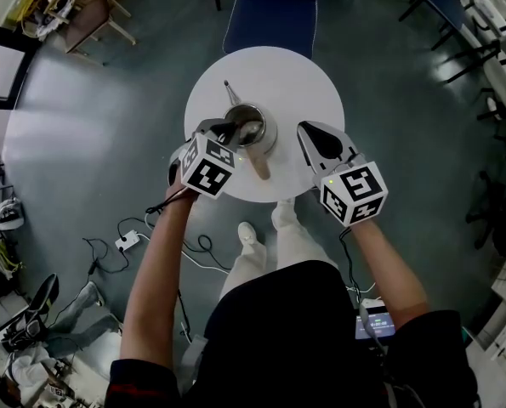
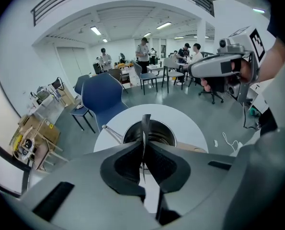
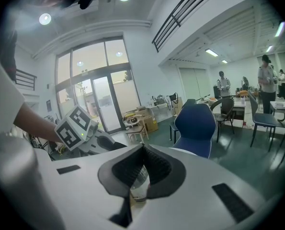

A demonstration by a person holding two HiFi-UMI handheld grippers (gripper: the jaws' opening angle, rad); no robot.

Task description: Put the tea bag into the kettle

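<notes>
Left gripper [image 1: 230, 131], jaws pinching the thin tea bag [image 2: 145, 126], hangs over the open kettle [image 1: 254, 124] at mid-table. Right gripper [image 1: 304, 131], jaws pressed together and empty, hovers beside the kettle. Bare round table [image 1: 312, 83] surrounds the kettle up to its rim.

No words, brand names or numbers can be read anywhere in these views. The only printed marks are the black-and-white square patterns on the marker cube [image 1: 207, 167] of the left gripper [image 1: 230, 129] and on the marker cube [image 1: 355, 193] of the right gripper [image 1: 309, 131]. They carry no letters or digits.
</notes>
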